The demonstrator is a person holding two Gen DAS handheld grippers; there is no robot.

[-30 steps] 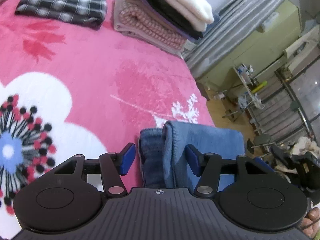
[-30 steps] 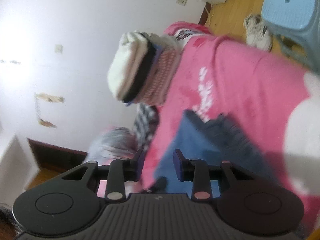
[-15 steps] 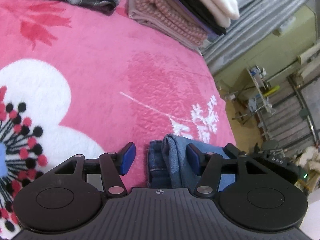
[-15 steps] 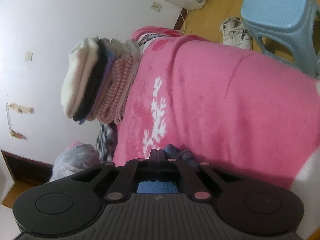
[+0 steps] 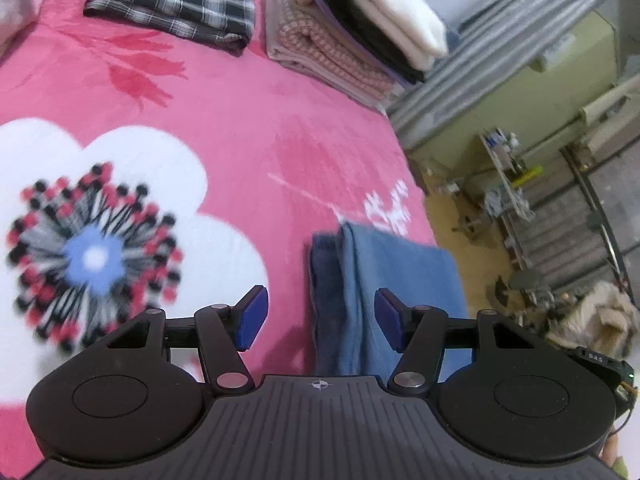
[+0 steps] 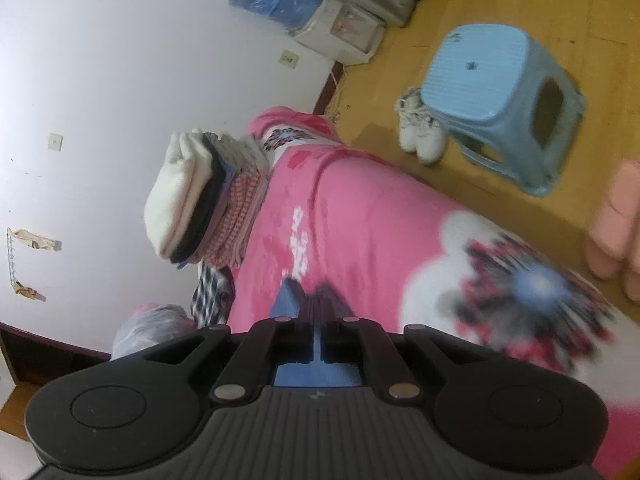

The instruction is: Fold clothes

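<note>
Folded blue jeans [image 5: 384, 276] lie near the right edge of the pink flowered blanket [image 5: 240, 120]. My left gripper [image 5: 320, 318] is open just above them, with the jeans' thick folded edge showing between its blue pads [image 5: 252, 316]. In the right wrist view my right gripper [image 6: 318, 322] is shut on the blue jeans [image 6: 288, 300], and denim shows behind the closed fingers. A stack of folded clothes [image 5: 352, 28] with a white piece on top sits at the far corner of the bed.
A folded plaid shirt [image 5: 172, 4] lies left of the stack. The bed's edge drops to a wooden floor holding a light blue stool [image 6: 500, 104] and white shoes [image 6: 420, 132]. A person's hand [image 6: 616, 216] shows at the right. A striped curtain [image 5: 500, 40] hangs beyond the bed.
My right gripper has closed on the jeans' edge and its view has swung over the bed. The left gripper stays open and has shifted back, so more of the jeans shows.
</note>
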